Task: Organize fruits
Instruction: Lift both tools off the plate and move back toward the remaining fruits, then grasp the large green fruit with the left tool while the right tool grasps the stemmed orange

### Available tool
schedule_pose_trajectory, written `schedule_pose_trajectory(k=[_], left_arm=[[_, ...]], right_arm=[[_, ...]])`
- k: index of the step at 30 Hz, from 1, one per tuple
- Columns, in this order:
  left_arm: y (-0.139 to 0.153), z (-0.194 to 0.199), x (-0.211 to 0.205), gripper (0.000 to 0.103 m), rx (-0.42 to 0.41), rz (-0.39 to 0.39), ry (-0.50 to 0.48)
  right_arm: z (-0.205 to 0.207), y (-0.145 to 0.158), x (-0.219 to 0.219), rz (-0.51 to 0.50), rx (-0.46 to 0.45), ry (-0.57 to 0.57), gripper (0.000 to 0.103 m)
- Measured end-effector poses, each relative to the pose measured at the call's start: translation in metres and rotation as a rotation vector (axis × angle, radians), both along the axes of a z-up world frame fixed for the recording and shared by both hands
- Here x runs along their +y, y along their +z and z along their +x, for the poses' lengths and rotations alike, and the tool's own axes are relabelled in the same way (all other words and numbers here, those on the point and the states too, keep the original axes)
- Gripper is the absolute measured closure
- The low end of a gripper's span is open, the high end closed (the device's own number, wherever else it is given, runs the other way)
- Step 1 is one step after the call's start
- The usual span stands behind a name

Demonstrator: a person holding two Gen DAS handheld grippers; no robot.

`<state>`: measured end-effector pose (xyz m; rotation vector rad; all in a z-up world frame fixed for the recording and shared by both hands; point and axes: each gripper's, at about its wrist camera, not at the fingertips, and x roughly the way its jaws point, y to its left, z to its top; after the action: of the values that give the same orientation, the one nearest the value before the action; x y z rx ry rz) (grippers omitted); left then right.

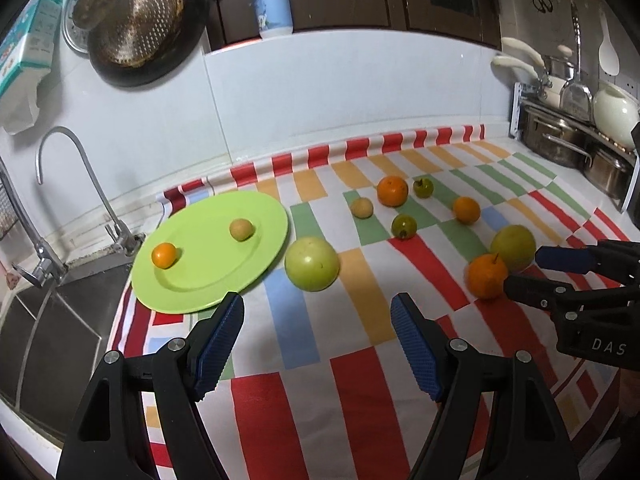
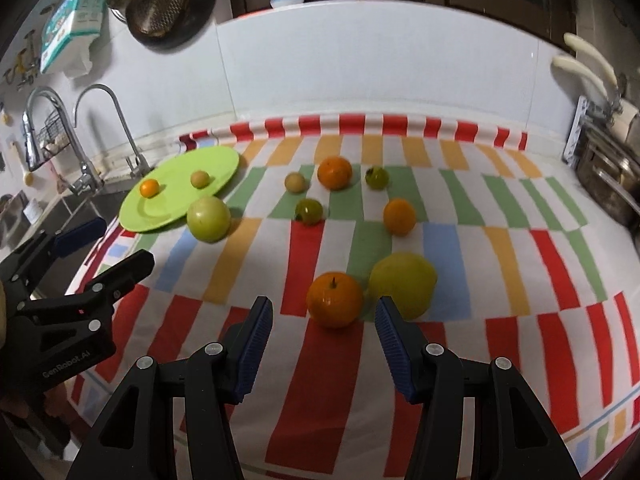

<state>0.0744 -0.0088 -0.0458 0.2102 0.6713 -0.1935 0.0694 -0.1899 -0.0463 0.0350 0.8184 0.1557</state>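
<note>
A lime-green plate (image 1: pixel 248 216) (image 2: pixel 216 160) lies at the cloth's left end and holds a small orange (image 1: pixel 163 255) and a small tan fruit (image 1: pixel 241 229). Just right of the plate sits a large green apple (image 1: pixel 311 263) (image 2: pixel 209 218), ahead of my left gripper (image 1: pixel 318 312), which is open and empty. My right gripper (image 2: pixel 323 314) is also open, with an orange with a stem (image 2: pixel 334 299) (image 1: pixel 486 275) just beyond its tips and a yellow-green fruit (image 2: pixel 402 284) beside it. Further back lie two more oranges, two small dark-green fruits and a tan one.
A striped cloth (image 1: pixel 360 380) covers the counter. A steel sink (image 1: pixel 48 332) with taps (image 1: pixel 68 184) lies left of the plate. Pots on a rack (image 1: pixel 568 140) stand at the right. A bottle (image 1: pixel 272 0) stands on the ledge, and strainers (image 1: pixel 136 20) hang on the wall.
</note>
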Motion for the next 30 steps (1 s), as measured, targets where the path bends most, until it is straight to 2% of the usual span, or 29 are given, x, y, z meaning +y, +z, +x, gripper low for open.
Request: schedule_pose_trajectory(k=[11, 21, 23, 30], left_arm=[[-0.023, 0.03, 0.007, 0.028, 0.072, 0.004, -0.005], [-0.03, 0.064, 0.008, 0.029, 0.078, -0.007, -0.004], [-0.032, 0.07, 0.007, 0.03, 0.082, -0.01, -0.006], [-0.038, 0.09, 0.005, 0.037, 0.105, -0.039, -0.017]], right_arm=[[0.024, -0.031, 0.006, -0.006, 0.087, -0.028, 0.049], [0.04, -0.038, 0.012, -0.04, 0.095, -0.038, 0.056], [0.045, -0.039, 0.012, -0.037, 0.1, -0.041, 0.06], [0.058, -0.038, 0.019, -0.022, 0.093, -0.012, 0.061]])
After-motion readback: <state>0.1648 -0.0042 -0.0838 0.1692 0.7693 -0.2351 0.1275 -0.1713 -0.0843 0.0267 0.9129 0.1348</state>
